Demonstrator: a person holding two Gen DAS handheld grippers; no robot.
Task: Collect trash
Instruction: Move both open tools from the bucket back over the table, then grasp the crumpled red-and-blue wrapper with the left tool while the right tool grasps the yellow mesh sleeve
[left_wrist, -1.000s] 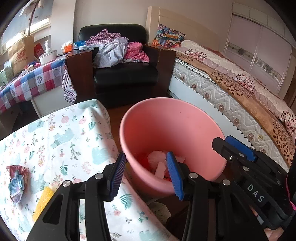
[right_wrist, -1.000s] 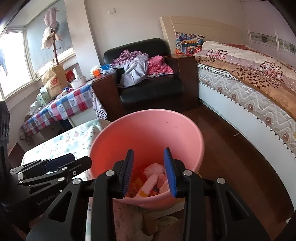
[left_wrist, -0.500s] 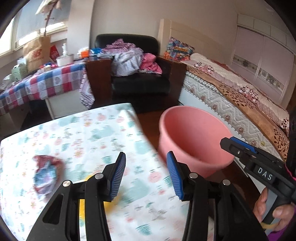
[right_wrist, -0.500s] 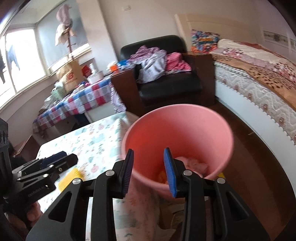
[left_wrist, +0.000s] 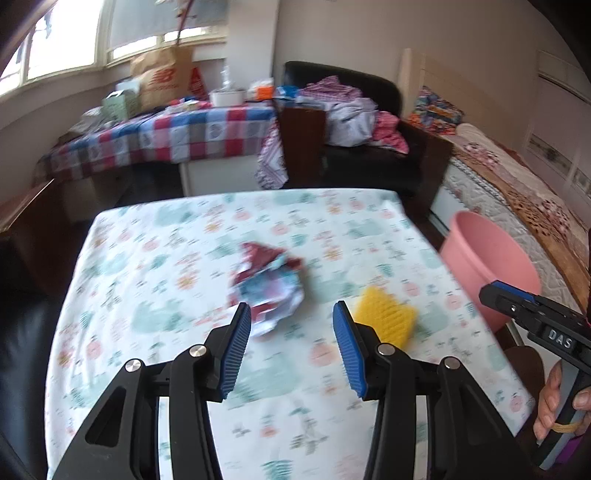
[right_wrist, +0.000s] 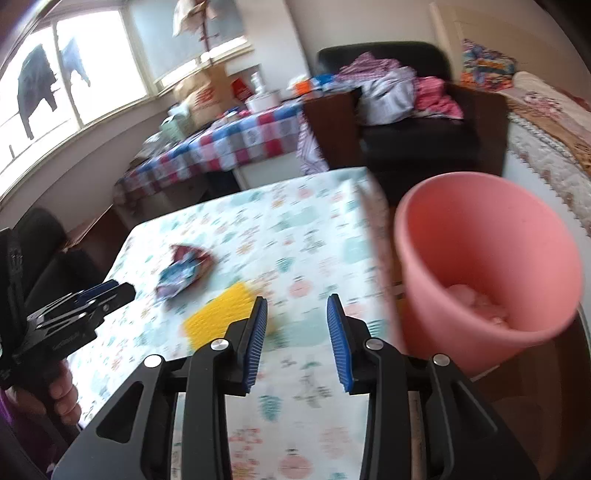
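Note:
A crumpled red, white and blue wrapper (left_wrist: 267, 282) lies mid-table on the floral cloth (left_wrist: 166, 258); it also shows in the right wrist view (right_wrist: 184, 271). A yellow ridged piece (left_wrist: 384, 315) lies to its right, also in the right wrist view (right_wrist: 221, 314). My left gripper (left_wrist: 291, 350) is open and empty, just short of the wrapper. My right gripper (right_wrist: 297, 339) is open and empty over the table's right part, beside the yellow piece. A pink bucket (right_wrist: 480, 266) with pale trash inside stands off the table's right edge; it also shows in the left wrist view (left_wrist: 487, 266).
A checked-cloth table (left_wrist: 166, 136) with boxes and a paper bag stands behind. A black armchair (left_wrist: 369, 147) piled with clothes and a bed (left_wrist: 517, 192) are at the back right. A dark seat (right_wrist: 44, 251) sits left of the table.
Both grippers swung left from over the bucket to over the table. The wrapper and yellow piece now lie in front of them, and the bucket is at the right.

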